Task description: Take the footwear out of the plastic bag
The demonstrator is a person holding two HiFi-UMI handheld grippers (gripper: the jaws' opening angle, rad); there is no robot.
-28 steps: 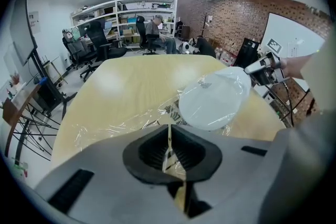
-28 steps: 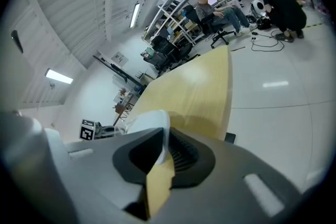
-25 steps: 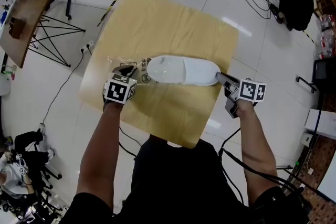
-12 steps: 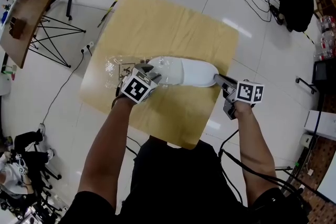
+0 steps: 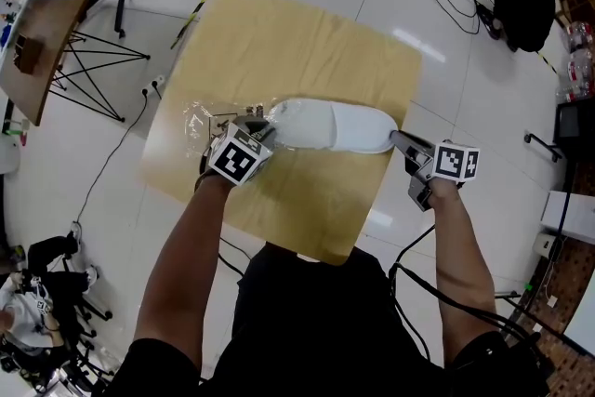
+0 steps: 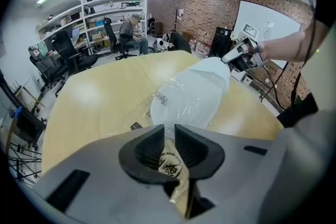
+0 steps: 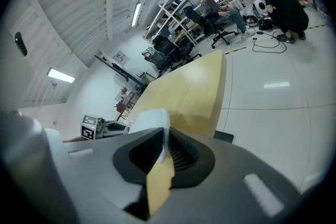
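Left gripper view: the left tool (image 6: 169, 136), its jaws just closing, pinched film of the plastic bag (image 6: 181, 102) while the right tool (image 7: 164, 147) clamped the white slipper (image 5: 335, 125), which lay between them on the counter (image 5: 297, 33). Pulled apart, the thin film could slip free or tear.

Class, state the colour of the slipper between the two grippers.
The slipper is white, clearest in the head view.

Print (image 6: 170, 164) on plastic bag (image 6: 189, 94) illegible.

Black short-sleeved shirt (image 5: 307, 321) at lower centre. Grey left gripper (image 5: 260, 127) and right gripper (image 5: 398, 138) carry black-and-white marker cubes; black cable (image 5: 409, 242) lower right.
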